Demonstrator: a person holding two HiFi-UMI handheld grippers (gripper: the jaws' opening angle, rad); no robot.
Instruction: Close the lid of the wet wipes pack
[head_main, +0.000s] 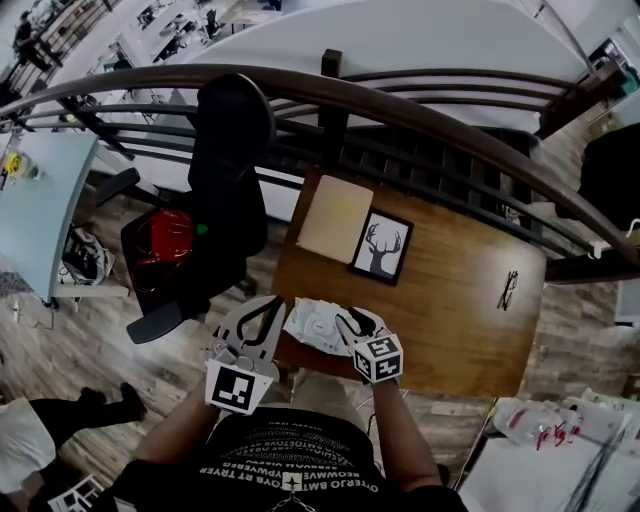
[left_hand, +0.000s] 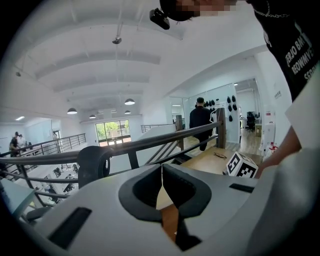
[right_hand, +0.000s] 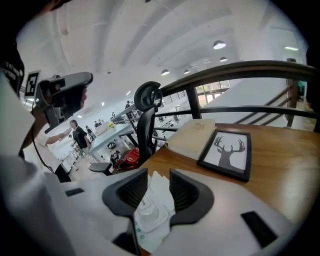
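The white wet wipes pack (head_main: 312, 326) lies at the near edge of the wooden table (head_main: 450, 310). On its top is an oval plastic lid (right_hand: 144, 214); I cannot tell whether the lid is fully down. My right gripper (head_main: 342, 320) is over the pack's right part. In the right gripper view its jaws stand apart with the pack (right_hand: 159, 197) showing between them, and the right gripper (right_hand: 158, 173) is open. My left gripper (head_main: 276, 303) hovers just left of the pack. In its own view the left gripper (left_hand: 161, 168) has its jaws meeting, with nothing held.
A black-framed deer picture (head_main: 381, 247) and a beige book (head_main: 335, 217) lie at the table's far left. A small black object (head_main: 509, 287) lies to the right. A dark curved railing (head_main: 420, 115) runs behind the table. A black office chair (head_main: 225, 180) stands at the left.
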